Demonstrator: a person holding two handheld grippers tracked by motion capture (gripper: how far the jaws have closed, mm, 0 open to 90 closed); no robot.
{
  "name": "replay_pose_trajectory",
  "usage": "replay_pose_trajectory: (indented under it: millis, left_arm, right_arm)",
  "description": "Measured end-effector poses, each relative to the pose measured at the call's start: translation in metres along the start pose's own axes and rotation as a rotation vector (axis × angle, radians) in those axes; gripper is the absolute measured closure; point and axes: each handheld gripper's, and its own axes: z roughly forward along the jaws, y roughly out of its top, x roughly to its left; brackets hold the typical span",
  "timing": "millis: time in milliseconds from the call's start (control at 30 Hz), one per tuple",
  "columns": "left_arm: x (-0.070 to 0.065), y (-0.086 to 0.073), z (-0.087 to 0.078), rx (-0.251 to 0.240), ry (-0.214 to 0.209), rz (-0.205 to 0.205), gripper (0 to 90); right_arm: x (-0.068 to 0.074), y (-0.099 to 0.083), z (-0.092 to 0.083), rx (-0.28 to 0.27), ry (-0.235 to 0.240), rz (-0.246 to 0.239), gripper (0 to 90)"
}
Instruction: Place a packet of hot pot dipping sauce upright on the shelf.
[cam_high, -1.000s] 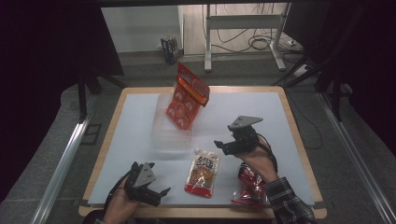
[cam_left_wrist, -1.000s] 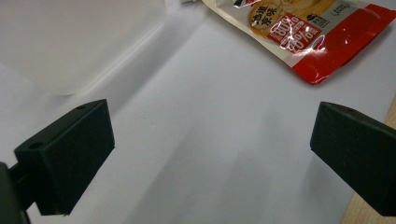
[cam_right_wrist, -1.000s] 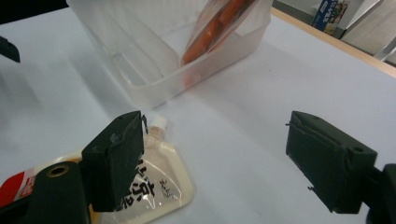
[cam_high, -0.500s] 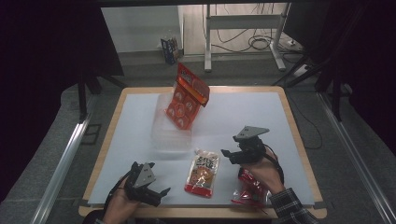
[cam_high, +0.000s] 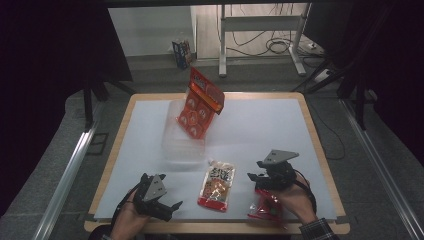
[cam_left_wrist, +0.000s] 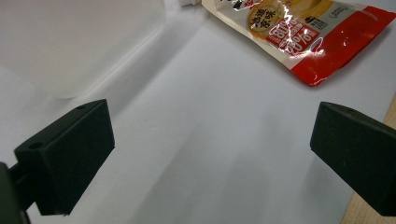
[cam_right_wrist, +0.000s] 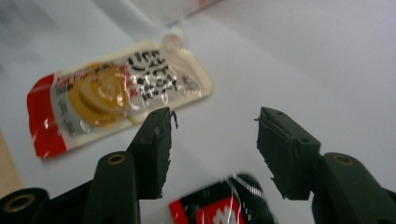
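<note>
With its jaws part-way apart and just been closing, nothing btwn them yet, the right gripper (cam_high: 262, 181) hangs just above the red-black packet (cam_high: 265, 206), which lies flat on the table (cam_high: 260, 130) right under the claw at the near edge. In the right gripper view that packet (cam_right_wrist: 224, 205) peeks up from below the jaws. Judged light, soft, crinkly foil w/ a slick shiny skin, likely to slide or buckle, so best pinched at a flat sealed edge, not the puffed middle. Just beside the claw lies the cream-red pouch (cam_high: 217, 185), same sort of handling. Further out, well apart from the claw, a clear plastic tub (cam_high: 182, 140) holds an orange snack bag (cam_high: 199, 104) standing tilted in it; can't tell what else is inside. Left gripper (cam_high: 162, 207), jaws wide apart & empty, rests low near the table's front edge
</note>
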Motion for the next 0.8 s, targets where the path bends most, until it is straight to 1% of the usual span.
replay_pose_trajectory:
  millis: [167,367,467,667,800]
  left_arm:
    - [0.000,0.000,0.000,-0.001,0.001,0.001,0.0]
    - [-0.001,0.000,0.000,-0.003,0.002,0.006,0.0]
    - [-0.001,0.000,0.000,-0.002,0.003,0.008,0.0]
    - [-0.002,0.001,0.000,-0.002,0.004,0.013,0.0]
    - [-0.002,0.001,0.001,0.000,0.003,0.017,0.0]
  right_arm:
    - [0.001,-0.014,-0.010,0.019,0.007,0.020,48.5]
    - [0.003,-0.032,-0.024,0.043,0.005,0.039,56.7]
    - [0.004,-0.042,-0.031,0.056,-0.006,0.053,63.8]
    - [0.005,-0.064,-0.046,0.091,-0.005,0.110,78.5]
    - [0.005,-0.079,-0.056,0.117,0.000,0.139,83.1]
